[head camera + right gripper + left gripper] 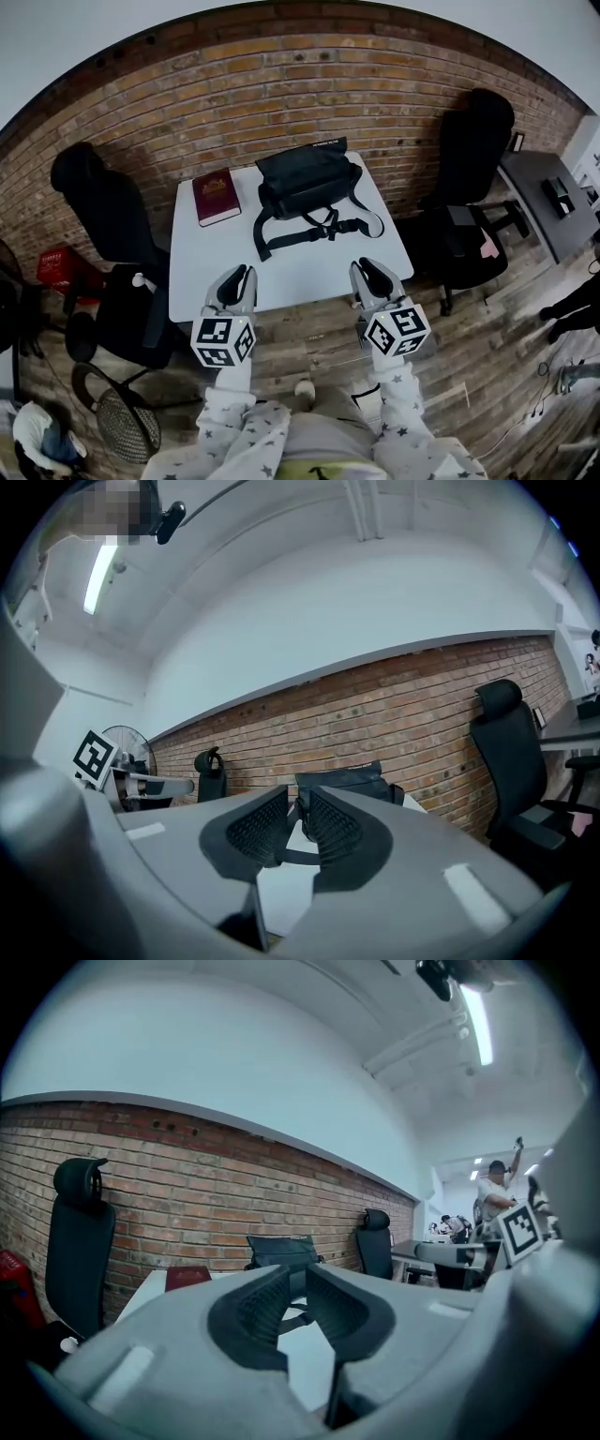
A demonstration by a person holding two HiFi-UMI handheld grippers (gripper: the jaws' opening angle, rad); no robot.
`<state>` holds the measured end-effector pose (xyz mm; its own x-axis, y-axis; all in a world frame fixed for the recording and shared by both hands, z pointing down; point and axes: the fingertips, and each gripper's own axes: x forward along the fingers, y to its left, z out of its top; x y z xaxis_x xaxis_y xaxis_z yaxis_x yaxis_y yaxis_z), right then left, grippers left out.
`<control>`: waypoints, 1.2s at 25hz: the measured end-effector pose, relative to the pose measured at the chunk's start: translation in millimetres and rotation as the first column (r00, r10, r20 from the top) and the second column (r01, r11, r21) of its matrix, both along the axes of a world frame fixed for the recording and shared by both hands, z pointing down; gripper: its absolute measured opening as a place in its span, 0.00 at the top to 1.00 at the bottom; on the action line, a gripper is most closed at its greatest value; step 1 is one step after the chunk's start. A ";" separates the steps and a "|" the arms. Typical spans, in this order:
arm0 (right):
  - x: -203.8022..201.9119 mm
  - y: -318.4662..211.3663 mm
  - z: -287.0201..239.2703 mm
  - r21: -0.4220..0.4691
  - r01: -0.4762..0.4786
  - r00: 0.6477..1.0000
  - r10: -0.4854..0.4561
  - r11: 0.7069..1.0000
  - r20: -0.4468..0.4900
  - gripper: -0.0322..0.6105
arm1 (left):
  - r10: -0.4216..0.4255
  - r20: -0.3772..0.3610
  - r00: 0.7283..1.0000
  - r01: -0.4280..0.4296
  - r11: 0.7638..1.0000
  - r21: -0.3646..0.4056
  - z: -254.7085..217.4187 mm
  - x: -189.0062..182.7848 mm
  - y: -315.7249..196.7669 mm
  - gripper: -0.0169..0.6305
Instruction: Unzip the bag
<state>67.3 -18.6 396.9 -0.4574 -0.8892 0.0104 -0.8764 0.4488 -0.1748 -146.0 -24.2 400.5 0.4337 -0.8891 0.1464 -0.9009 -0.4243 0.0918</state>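
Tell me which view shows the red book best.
Head view: the red book lies whole on the white table. The left gripper view catches only a low sliver; the right gripper view shows none.

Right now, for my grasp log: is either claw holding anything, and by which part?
Nothing is held: left claw and right claw stand slightly open and empty, short of the black bag.
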 end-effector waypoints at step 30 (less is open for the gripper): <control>-71.7 -235.7 89.4 -0.225 0.268 0.963 -0.262 0.937 0.060 0.70 | -0.076 -0.031 0.997 0.071 0.985 -0.156 50.8 3.7 -226.7 0.68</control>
<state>-4.4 -254.3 486.4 -0.6793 -0.7108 0.1825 -0.7242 0.6092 -0.3230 -142.4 -250.9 451.3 0.3756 -0.8866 0.2699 -0.9239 -0.3352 0.1844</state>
